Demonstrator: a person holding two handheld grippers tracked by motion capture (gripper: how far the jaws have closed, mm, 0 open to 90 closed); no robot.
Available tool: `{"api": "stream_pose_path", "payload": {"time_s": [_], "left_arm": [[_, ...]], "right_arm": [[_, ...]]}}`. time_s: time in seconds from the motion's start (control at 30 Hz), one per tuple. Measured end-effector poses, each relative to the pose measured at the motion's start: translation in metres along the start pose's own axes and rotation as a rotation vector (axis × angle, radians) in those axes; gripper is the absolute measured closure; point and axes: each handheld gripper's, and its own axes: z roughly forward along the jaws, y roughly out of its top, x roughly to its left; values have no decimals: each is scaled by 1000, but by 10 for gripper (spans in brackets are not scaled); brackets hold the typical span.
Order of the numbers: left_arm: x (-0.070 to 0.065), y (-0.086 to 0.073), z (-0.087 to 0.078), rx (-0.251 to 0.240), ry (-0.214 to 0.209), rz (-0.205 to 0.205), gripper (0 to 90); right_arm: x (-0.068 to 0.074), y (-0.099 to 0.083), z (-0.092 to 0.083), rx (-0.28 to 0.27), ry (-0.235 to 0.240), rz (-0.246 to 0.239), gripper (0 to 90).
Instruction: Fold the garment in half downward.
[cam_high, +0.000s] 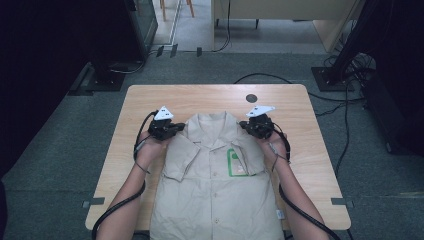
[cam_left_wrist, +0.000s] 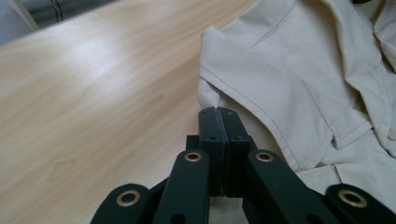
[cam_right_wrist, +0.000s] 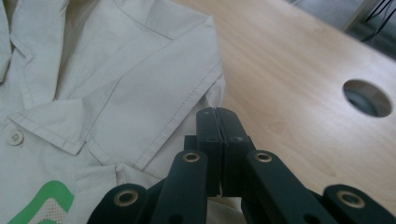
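The wooden table (cam_high: 150, 100) is the biggest thing here. It has four rounded corners and one round cable hole (cam_high: 251, 98) near its far edge. Bare wood runs in a wide band along the far edge and in a strip down each side, so there is free room there. The near edge is mostly covered.

One beige short-sleeved shirt (cam_high: 215, 200) lies flat in the middle of the table, front side up, collar toward the far edge. Its hem reaches the near edge of the table and seems to hang a little over it, but the high view cuts this off. Both sleeves are folded inward onto the chest. On the chest is one green badge (cam_high: 236, 162), and I count about four buttons down the front, though they are small.

There are two grippers. The left gripper (cam_high: 176, 128) is at the shirt's left shoulder, and the right gripper (cam_high: 247, 125) is at its right shoulder. In each gripper view the two black jaws are pressed together, and the cloth runs in under the closed tips, so each appears to pinch the shoulder seam (cam_left_wrist: 243, 95) of the shirt.
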Motion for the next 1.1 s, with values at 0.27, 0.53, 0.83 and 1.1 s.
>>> {"api": "stream_pose_path", "payload": {"time_s": [0.27,0.53,0.83,1.1], "left_arm": [[0,20,-9,-46,28,18,897],[2,33,-12,-56,49,24,897],[0,74,-44,-175,89,65,897],[-7,68,-49,-217,95,63,896]], "right_arm": [[-1,21,-18,-33,-36,-21,890],[-6,33,-25,-50,-45,-10,890],[-10,65,-58,-111,-89,-49,888],[2,84,-87,-188,-149,-91,891]]}}
